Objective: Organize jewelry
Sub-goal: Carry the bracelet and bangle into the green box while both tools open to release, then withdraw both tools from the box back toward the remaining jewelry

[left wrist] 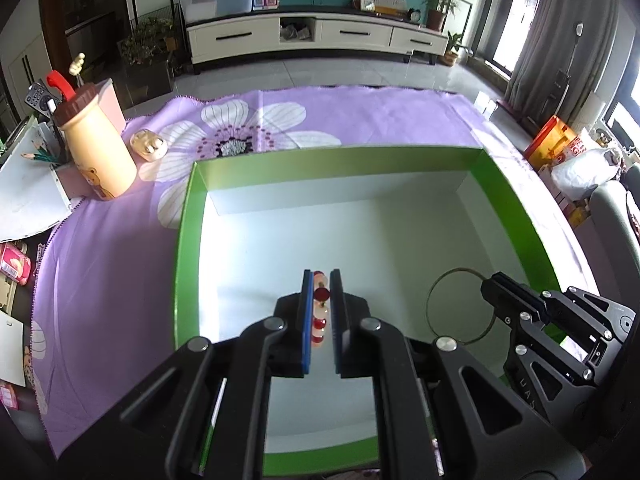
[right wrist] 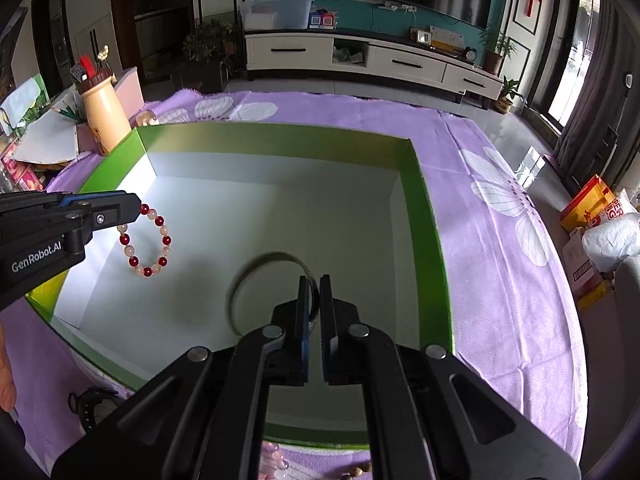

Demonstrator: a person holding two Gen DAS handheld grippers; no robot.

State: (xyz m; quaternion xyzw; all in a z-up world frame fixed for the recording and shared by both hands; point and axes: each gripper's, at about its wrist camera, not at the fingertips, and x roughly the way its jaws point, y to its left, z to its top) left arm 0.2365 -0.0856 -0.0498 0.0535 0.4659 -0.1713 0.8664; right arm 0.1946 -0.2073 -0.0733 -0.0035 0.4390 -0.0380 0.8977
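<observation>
A green box [left wrist: 186, 216] with a white floor lies open on the purple flowered cloth; it also shows in the right wrist view [right wrist: 430, 216]. My left gripper [left wrist: 321, 276] is shut on a red and cream bead bracelet [left wrist: 321, 308] and holds it over the box's left side; the bracelet hangs as a ring in the right wrist view [right wrist: 146, 240]. My right gripper [right wrist: 314, 280] is shut on a thin metal bangle [right wrist: 256, 264] over the box's right side; the bangle also shows in the left wrist view [left wrist: 436, 292].
A cream bottle with a brown lid [left wrist: 96, 148] and a small cream case [left wrist: 149, 144] stand on the cloth [left wrist: 360, 120] left of the box. Pink and brown beads [right wrist: 276, 462] and a dark watch [right wrist: 90, 406] lie near the box's front edge. Clutter lines both table ends.
</observation>
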